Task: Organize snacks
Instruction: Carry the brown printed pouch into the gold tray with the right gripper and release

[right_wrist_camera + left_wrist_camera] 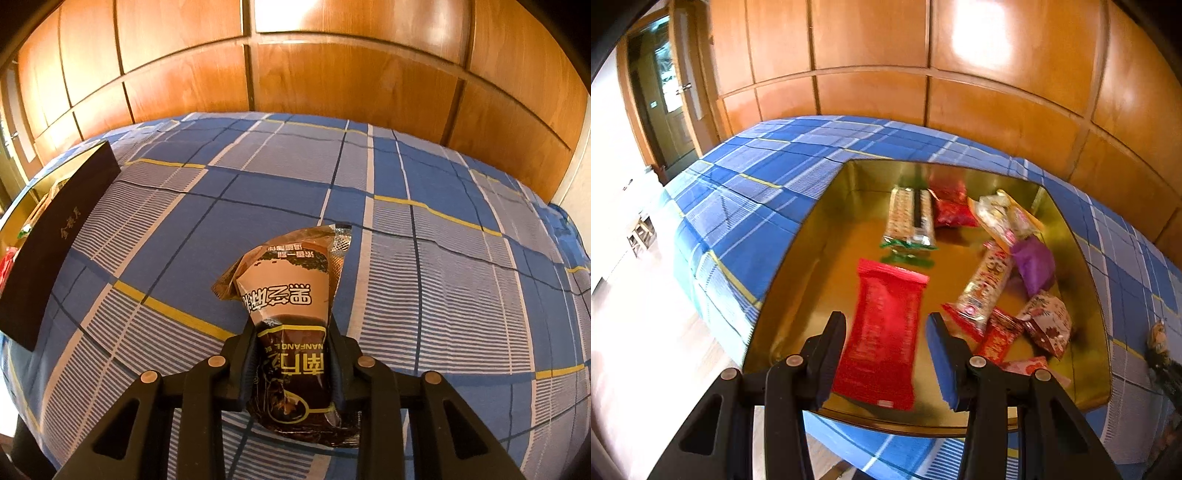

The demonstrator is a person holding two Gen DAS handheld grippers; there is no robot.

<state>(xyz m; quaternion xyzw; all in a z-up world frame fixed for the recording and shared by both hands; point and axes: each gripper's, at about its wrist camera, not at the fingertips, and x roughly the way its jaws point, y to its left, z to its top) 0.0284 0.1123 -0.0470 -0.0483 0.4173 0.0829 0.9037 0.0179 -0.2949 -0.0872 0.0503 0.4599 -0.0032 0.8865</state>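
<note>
Left gripper (pixel 886 323) is over the near end of the gold box (pixel 827 206), jaws spread wide, and a red snack packet (pixel 882 332) sits in the gap between them, blurred, touching neither finger as far as the left wrist view shows; whether it rests on the box floor or hangs in the air I cannot tell. Deeper in the box there's a clear cracker pack with green ends (pixel 910 221) toward the far wall, a crumpled red packet (pixel 951 210) just beside it, a yellowish wrapper (pixel 1004 218) and a purple packet (pixel 1034 264) toward the right wall, and a long red-and-white pack (pixel 984 291) lying diagonally with smaller red and patterned packets crowded at its near end. The box sits on a bed under a blue plaid sheet (pixel 768 181), close to the bed's near edge. Over on the right, the right gripper (pixel 291 328) has its jaws clamped on a brown sesame-paste sachet (pixel 291 291), squeezing its lower half, the top sticking out forward above the sheet (pixel 424 258). The box's dark outer wall (pixel 55 240) shows at the bed's left side, well apart from the sachet.
</note>
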